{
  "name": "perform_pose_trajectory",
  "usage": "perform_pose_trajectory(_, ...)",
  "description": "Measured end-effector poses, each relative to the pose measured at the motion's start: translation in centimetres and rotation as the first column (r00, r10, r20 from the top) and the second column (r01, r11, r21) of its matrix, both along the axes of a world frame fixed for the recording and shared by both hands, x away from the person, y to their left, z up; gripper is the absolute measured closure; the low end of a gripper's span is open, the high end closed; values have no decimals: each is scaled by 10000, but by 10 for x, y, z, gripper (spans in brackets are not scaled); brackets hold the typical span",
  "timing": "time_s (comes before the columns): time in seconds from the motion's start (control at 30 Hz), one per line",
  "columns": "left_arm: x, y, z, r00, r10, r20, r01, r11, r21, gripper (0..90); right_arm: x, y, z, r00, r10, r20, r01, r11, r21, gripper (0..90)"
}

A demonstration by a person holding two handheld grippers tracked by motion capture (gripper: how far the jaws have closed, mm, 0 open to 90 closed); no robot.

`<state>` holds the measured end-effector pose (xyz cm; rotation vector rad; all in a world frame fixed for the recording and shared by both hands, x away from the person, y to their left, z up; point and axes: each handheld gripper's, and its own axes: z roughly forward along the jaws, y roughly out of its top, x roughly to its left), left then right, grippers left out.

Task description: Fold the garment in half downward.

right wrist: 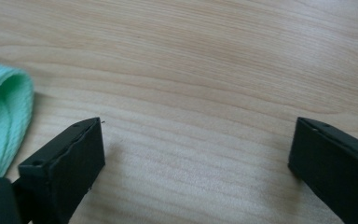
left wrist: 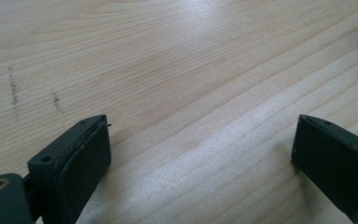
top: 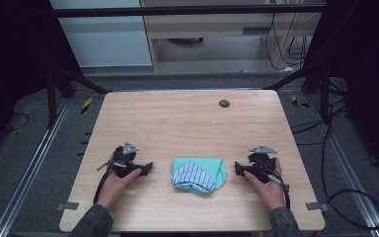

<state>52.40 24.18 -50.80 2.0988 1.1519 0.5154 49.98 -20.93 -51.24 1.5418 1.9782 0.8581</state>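
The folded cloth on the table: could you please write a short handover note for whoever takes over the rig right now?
Left gripper: jaws wide open, nothing between them, held low over the table to the left of the cloth.
Right gripper: jaws wide open, nothing between them, to the right of the cloth.
Mint-green cloth: lies between the two grippers near the front edge, folded into a compact bundle with a blue-and-white striped side turned up. Neither gripper touches it.
Done: the cloth looks folded and released.
Left: probably only to check the fold or draw the hands back; I cannot tell if another fold is meant.
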Motion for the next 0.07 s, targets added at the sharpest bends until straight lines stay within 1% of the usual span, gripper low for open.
perform_pose_trajectory(0.07, 1, 0, 0, 10000, 33, -44, -33, 10000, 29, 32, 1, 3, 0, 9995, -326, -49, 326, 9995, -29, 4)
